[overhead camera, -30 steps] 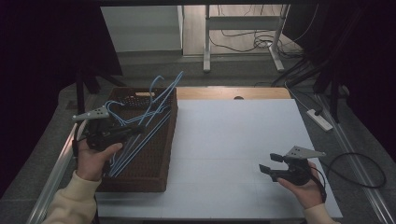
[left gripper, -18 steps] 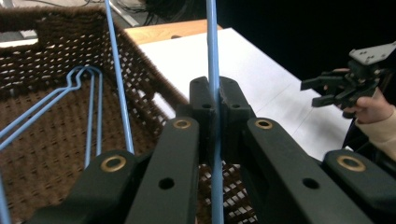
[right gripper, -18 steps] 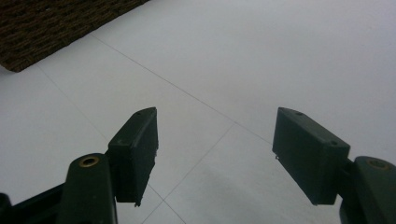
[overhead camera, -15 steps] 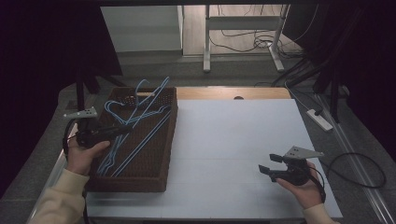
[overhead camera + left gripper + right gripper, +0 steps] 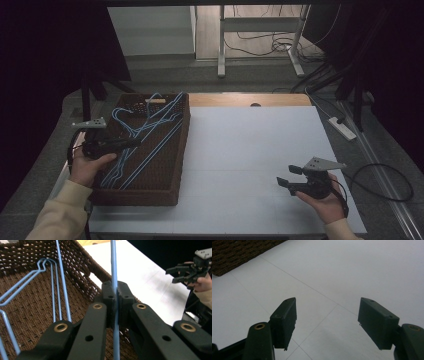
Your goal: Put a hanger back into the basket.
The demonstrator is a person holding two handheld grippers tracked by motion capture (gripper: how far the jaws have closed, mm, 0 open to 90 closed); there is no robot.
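A bundle of blue wire hangers (image 5: 142, 135) lies in a brown woven basket (image 5: 170, 165) at the left side of the white surface (image 5: 250, 150). In the left gripper view the left claw (image 5: 114, 293) is pressed together on one thin blue hanger wire (image 5: 113, 262), which runs straight between its two jaws above the basket's floor. From the high view that claw (image 5: 131, 143) reaches in over the basket's left rim, held by the person's left hand (image 5: 90, 165). Well apart, near the right edge of the surface, the right claw (image 5: 283, 176) sits in the right hand (image 5: 320, 200), its jaws spread wide over bare white surface (image 5: 352, 270), holding nothing.
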